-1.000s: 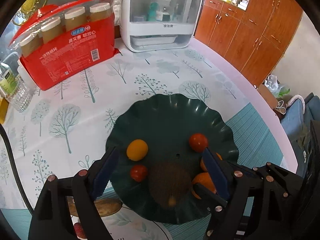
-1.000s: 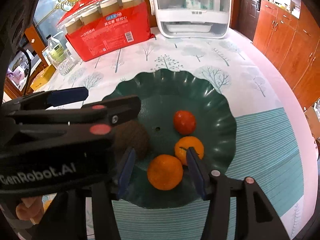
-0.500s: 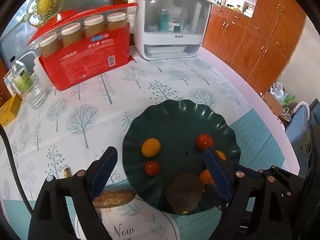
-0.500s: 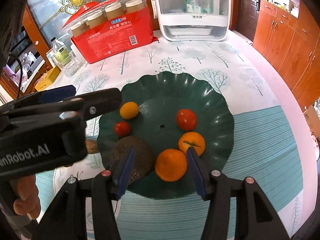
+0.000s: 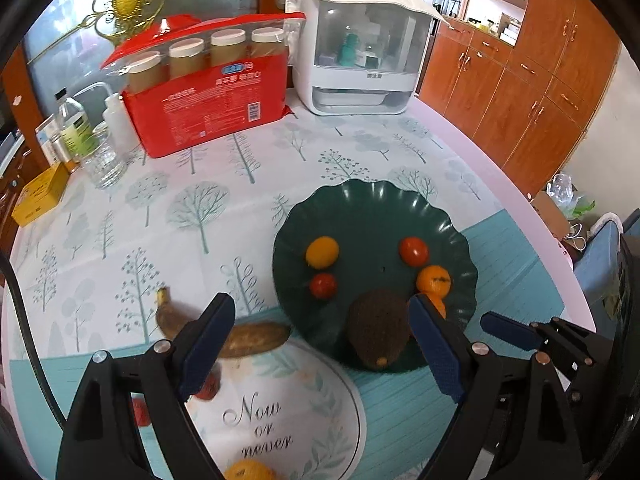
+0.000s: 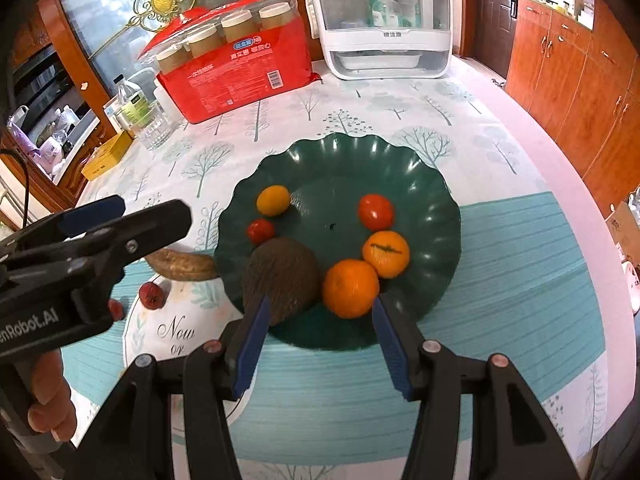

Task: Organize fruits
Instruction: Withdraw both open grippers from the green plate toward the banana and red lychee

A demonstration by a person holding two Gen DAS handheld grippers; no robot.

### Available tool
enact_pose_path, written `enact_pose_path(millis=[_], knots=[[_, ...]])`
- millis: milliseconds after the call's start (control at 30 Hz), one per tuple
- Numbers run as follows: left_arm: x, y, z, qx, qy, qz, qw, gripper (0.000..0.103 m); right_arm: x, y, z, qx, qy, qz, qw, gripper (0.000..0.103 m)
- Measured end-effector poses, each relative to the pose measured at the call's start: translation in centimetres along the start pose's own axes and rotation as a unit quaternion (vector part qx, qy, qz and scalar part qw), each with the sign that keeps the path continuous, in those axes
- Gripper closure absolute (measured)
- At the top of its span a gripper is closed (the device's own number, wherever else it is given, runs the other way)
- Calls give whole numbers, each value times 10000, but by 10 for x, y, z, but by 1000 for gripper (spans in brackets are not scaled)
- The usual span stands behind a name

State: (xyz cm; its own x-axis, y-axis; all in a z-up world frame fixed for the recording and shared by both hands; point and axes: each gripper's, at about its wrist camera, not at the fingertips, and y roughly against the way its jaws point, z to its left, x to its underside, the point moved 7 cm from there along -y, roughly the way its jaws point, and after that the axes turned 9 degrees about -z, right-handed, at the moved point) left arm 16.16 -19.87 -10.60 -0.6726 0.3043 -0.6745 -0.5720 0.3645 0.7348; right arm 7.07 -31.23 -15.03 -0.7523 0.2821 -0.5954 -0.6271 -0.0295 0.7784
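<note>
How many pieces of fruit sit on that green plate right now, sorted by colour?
Orange: 2
Red: 2
Yellow: 1
Brown: 1
Total on the green plate: 6

place: home dining room | cues: tablecloth-covered table (image 5: 248, 200), wooden cabinets (image 5: 552, 92), countertop appliance (image 5: 360, 48)

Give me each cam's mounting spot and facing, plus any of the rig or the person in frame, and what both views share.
Left wrist: on the left claw, angled down at the tablecloth and green plate; its own open fingers show, plus the right claw's tip.
Right wrist: on the right claw, angled down at the green plate; its own open fingers show, plus the left claw and a hand holding it.
Shared: the plate of fruit, banana, red pack, white appliance.
</note>
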Motion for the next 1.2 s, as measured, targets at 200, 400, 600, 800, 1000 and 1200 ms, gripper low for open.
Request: enact_pose_path(millis=[200, 400, 600, 800, 1000, 1200], knots=[[12, 27, 12, -203, 74, 14, 9998, 15, 7, 15, 5, -77, 67, -2, 9999, 49], [13, 63, 39, -502, 216, -103, 9985, 15, -1, 32, 19, -179, 300, -131, 9993, 49], [5, 102, 81, -979, 389, -400, 9936, 15, -22, 42, 50, -360, 641, -307, 9968, 49], [-1, 134, 133, -1409, 769, -657, 9849, 15, -48, 44, 97, -632, 1119, -475, 9906, 49], [9, 143, 179, -1694, 1147, -682, 9765, 15, -63, 24, 144, -833, 1621, -437, 9823, 49], [41, 110, 207, -1737, 1368, -269, 9749, 15, -62, -19, 177, -943, 2113, -123, 9728, 49]])
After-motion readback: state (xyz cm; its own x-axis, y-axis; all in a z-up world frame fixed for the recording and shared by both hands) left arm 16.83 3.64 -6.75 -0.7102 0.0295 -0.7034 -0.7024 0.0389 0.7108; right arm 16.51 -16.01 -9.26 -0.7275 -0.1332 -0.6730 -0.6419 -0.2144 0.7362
